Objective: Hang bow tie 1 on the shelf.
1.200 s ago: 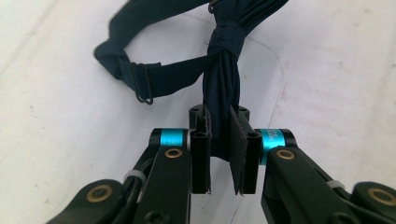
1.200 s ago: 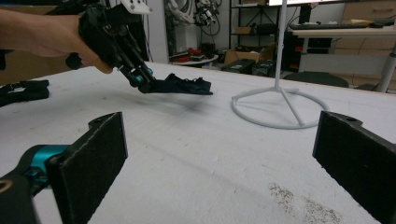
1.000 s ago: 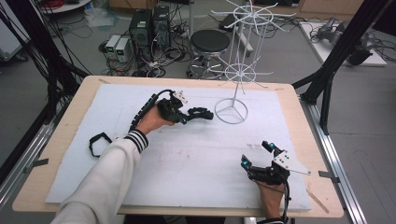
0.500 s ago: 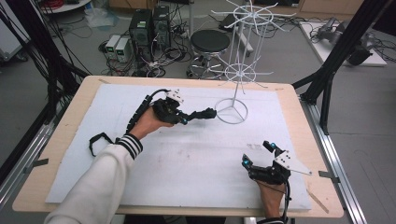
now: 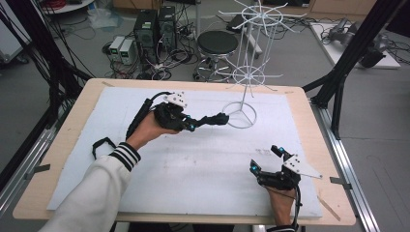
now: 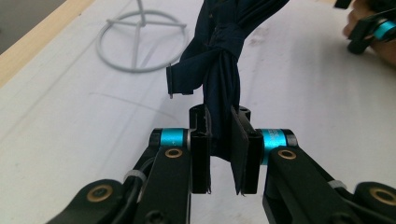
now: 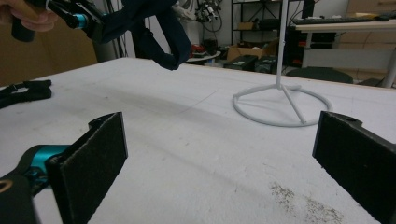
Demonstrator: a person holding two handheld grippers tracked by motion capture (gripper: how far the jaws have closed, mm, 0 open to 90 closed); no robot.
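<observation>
One white sheet covers the wooden bench (image 5: 309,104), with a stool (image 5: 217,42) and computer towers (image 5: 153,26) on the floor behind it. The left gripper (image 5: 223,117) is clamped on a dark navy strap (image 6: 223,70), knotted and twisted, lifted beside the white wire rack (image 5: 240,115). The right gripper (image 5: 265,158) rests wide apart, holding nothing.

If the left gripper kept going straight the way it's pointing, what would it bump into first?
Probably the white wire stand: the left gripper, shut on a dark strap, points toward its ring base. Depth is hard to judge, so it might pass above.
</observation>
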